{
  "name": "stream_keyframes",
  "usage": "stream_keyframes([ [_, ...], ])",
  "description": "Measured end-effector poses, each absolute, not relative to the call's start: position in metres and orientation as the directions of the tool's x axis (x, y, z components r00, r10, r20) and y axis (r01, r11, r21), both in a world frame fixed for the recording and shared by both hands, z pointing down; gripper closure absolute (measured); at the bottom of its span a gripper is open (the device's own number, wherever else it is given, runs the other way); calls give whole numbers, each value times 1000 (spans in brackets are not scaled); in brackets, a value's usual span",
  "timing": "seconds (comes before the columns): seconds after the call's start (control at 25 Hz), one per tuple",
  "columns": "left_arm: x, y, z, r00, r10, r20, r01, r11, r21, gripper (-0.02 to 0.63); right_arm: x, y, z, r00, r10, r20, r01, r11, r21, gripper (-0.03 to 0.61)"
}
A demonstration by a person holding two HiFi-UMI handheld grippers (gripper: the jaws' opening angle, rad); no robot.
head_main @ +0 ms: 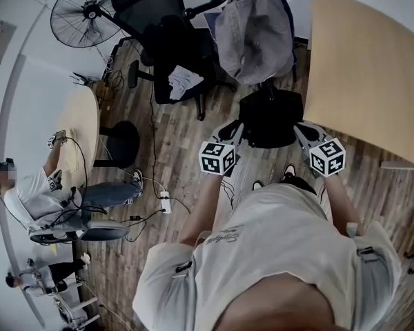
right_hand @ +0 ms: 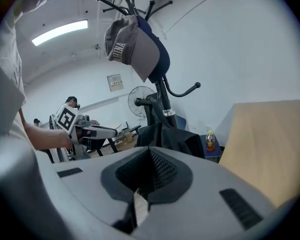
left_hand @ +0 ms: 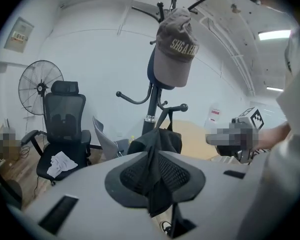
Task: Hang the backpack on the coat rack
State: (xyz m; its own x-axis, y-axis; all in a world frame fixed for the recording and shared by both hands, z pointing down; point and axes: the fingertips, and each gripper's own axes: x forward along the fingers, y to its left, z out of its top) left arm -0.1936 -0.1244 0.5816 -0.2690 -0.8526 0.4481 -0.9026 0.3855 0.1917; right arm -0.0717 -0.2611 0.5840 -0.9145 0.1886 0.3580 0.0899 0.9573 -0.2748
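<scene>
Wood floor, coat rack ahead; left gripper and right gripper both clamped on black backpack.

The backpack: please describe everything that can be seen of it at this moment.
The backpack is black, of soft cloth as it looks, slumped and creased. It hangs above the wooden floor, close before the coat rack, on no hook yet. The left gripper is shut on a fold at one side, the right gripper at the other side. Whether it touches the rack I cannot tell.
</scene>
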Motion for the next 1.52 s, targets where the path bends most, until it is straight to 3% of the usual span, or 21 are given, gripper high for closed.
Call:
stream_keyframes([
  [0.44, -152, -82, 536, -226, -923, 311, -934, 296, 201, 581, -47, -194, 534, -963, 92, 254, 40, 979, -202, 584],
  [0.64, -132, -87, 535, -164, -933, 320, -948, 239, 210, 581, -30, -180, 532, -958, 84, 275, 48, 990, -136, 584],
  [1.0, -131, -87, 496, -217, -931, 292, -955, 264, 132, 581, -30, -185, 486, -978, 94, 186, 84, 995, -60, 584],
  [1.52, -112, -99, 492, -237, -922, 306, -954, 280, 107, 581, -14, -191, 469, -977, 124, 173, 129, 991, 22, 584],
])
